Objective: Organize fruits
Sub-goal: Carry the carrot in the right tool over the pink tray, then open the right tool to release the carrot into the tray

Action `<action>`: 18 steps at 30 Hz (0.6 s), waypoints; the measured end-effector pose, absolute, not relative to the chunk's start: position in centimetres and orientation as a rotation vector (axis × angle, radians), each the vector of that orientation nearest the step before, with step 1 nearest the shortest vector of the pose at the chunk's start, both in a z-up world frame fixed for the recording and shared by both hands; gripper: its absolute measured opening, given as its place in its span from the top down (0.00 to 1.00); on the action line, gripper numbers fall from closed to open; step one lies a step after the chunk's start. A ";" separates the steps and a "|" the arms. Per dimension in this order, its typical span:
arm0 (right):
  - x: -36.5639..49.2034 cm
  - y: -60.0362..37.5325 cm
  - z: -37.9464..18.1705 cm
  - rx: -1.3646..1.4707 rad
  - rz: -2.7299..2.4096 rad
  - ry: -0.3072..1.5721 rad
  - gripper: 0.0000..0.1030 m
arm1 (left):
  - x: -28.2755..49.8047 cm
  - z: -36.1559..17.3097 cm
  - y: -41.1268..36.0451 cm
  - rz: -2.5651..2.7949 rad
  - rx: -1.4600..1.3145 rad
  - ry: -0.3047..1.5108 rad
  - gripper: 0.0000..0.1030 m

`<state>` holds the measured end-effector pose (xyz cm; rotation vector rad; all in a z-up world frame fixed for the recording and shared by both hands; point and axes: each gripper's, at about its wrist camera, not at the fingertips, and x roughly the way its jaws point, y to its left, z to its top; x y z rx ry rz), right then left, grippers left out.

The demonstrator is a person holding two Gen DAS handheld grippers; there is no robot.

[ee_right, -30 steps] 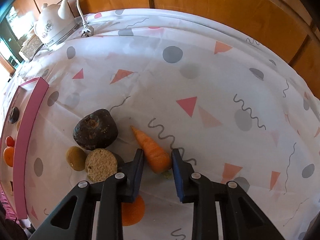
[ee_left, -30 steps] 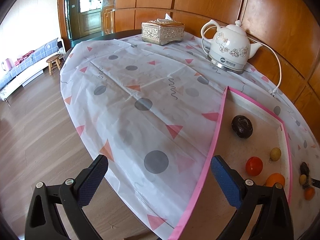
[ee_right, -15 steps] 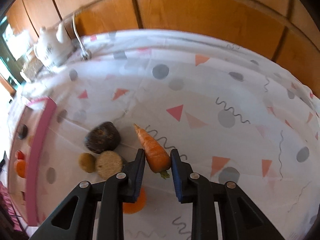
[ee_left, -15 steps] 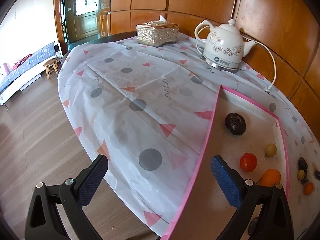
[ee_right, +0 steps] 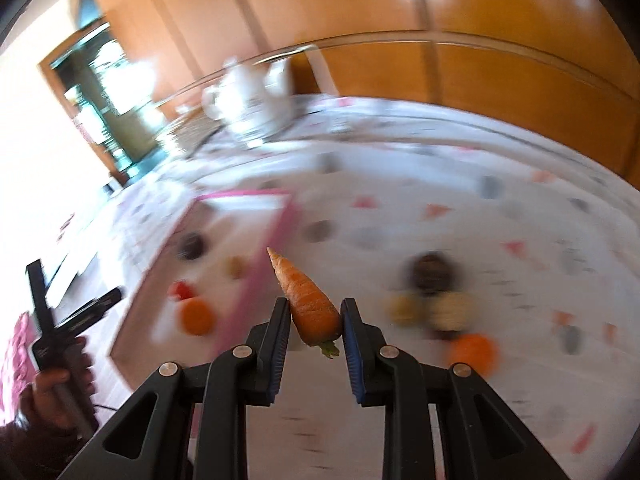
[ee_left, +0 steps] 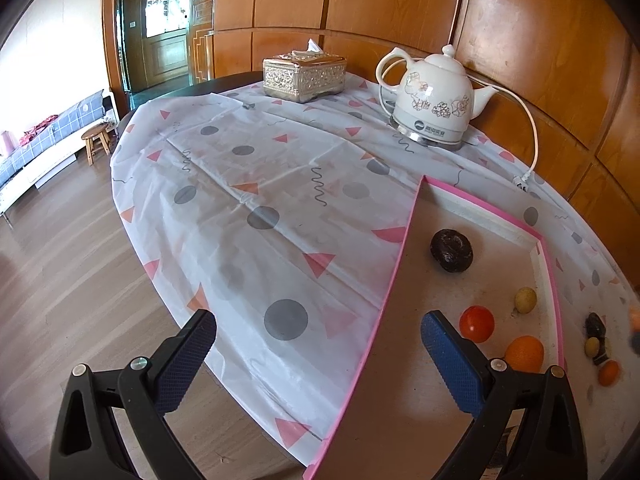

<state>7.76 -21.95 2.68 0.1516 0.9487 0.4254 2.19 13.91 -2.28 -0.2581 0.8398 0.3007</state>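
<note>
So the right gripper [ee_right: 314, 322] is clamped on 1 carrot [ee_right: 308, 300], pinched at the fat end with the green stub poking out toward the wrist. Its long axis runs straight forward out of the jaws, tip pointing up and a bit left. It's off the table [ee_right: 460, 208], right about over the pink tray [ee_right: 256, 280] rim. The tray lies to the left of the carrot, so I'd guess the next move is a short swing left and down. The right arm is obviously the nearer one.

The right view is badly blurred, so counts lean on the left view: 4 items in the tray, namely 1 dark round fruit [ee_left: 452, 249], 1 red one [ee_left: 476, 323], 1 small yellowish one [ee_left: 525, 300] and 1 orange [ee_left: 524, 354].

Loose on the table to the right of the gripper I make out about 4 blobs, can't swear to it.

The left gripper [ee_left: 316, 360] is spread wide with nothing in it, hanging at the tray's near edge.
</note>
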 end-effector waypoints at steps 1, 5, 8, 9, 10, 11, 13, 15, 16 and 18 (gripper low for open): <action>7.8 -20.7 2.5 0.149 0.456 0.954 0.75 | 2.2 -2.2 13.9 0.301 -0.258 0.838 0.00; 7.5 -15.0 1.7 0.108 0.565 0.982 0.75 | 2.1 -2.2 13.9 0.298 -0.258 0.837 0.00; 7.4 -11.8 0.7 0.082 0.620 1.015 0.75 | 2.2 -2.2 14.0 0.297 -0.263 0.838 0.00; 7.4 -10.9 0.2 0.070 0.627 1.030 0.75 | 2.2 -2.1 14.0 0.297 -0.264 0.838 0.00; 7.4 -10.5 0.0 0.063 0.630 1.036 0.74 | 2.2 -2.1 14.0 0.297 -0.265 0.838 0.00; 7.4 -10.1 -0.4 0.058 0.635 1.045 0.74 | 2.2 -2.1 14.0 0.296 -0.264 0.838 0.00; 7.2 -9.6 -0.8 0.049 0.637 1.057 0.72 | 2.2 -2.1 13.9 0.295 -0.262 0.836 0.00; 6.9 -9.7 -1.0 0.038 0.625 1.058 0.70 | 2.2 -2.0 13.8 0.294 -0.260 0.836 0.00; 6.6 -10.0 -1.1 0.035 0.618 1.056 0.70 | 2.2 -2.0 13.8 0.292 -0.259 0.835 0.00; 6.5 -10.7 -0.9 0.035 0.596 1.049 0.70 | 2.2 -2.0 13.7 0.290 -0.256 0.835 0.00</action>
